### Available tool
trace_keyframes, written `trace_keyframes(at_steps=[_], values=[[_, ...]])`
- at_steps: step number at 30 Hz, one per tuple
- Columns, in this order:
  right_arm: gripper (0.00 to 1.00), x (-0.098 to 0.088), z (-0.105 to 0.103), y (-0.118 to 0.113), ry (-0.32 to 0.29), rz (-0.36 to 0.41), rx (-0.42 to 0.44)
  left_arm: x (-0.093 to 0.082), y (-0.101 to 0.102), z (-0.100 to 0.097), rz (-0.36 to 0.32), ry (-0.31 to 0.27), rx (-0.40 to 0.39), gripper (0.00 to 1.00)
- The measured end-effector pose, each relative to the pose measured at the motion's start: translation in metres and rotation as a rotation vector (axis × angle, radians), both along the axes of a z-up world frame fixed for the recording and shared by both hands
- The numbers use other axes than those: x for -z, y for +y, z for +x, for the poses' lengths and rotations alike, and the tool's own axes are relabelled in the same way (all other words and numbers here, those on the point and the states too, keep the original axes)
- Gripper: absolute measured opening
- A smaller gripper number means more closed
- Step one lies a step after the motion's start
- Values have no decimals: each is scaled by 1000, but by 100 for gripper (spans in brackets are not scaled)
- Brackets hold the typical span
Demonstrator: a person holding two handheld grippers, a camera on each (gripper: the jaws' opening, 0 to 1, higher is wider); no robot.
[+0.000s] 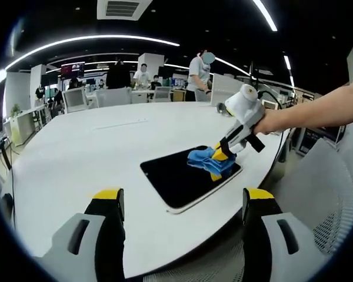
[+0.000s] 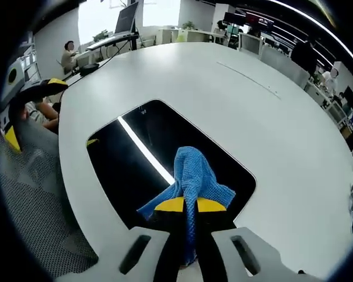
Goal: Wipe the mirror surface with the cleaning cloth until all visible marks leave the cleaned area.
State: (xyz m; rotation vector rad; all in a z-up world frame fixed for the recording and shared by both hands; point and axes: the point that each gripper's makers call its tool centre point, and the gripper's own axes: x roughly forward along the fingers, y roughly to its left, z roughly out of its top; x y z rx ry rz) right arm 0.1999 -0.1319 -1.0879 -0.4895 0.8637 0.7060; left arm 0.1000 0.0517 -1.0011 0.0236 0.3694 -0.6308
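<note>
The right gripper (image 2: 186, 205) had its jaws clenched on the blue cleaning cloth (image 2: 192, 176), and the cloth was down on the mirror (image 2: 129, 176), pressed against the dark glass near one end. From the left gripper view the same scene read clearly: the right gripper (image 1: 223, 154), held in a hand (image 1: 269, 121) reaching in from the right, pinned the cloth (image 1: 209, 161) against the mirror (image 1: 173, 176), which lay flat on the white table (image 1: 76, 158) close to its near edge. The left gripper (image 1: 179, 202) hung back above the table edge, jaws spread wide and grasping nothing, well apart from the mirror.

This looked like the wiping step itself, in the thick of it rather than at the start or finish. A bright streak across the glass in the right gripper view was most likely a ceiling light reflected, not a mark; whether real smudges were left could not be told from these pictures. A wide stretch of the glass lay beyond the cloth, so the job was probably not done.

The next move called for dragging the cloth across that uncovered stretch with steady downward pressure, keeping the grip tight so the cloth would not slip free, and keeping the mirror from sliding off the table edge. The free left gripper could have steadied it.
</note>
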Motion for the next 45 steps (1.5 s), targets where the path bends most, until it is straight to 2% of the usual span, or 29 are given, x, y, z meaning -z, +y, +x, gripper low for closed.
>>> trace_keyframes(at_steps=[8, 18, 37, 45], values=[[0, 0, 0, -16, 3, -3, 31, 0, 0, 0, -1, -2, -3, 80], [0, 0, 0, -35, 13, 9, 112, 0, 0, 0, 1, 1, 1, 80], [0, 0, -3, -40, 20, 54, 195, 1, 0, -1, 1, 3, 0, 80], [0, 0, -3, -40, 10, 54, 201, 2, 0, 0, 6, 8, -1, 78]])
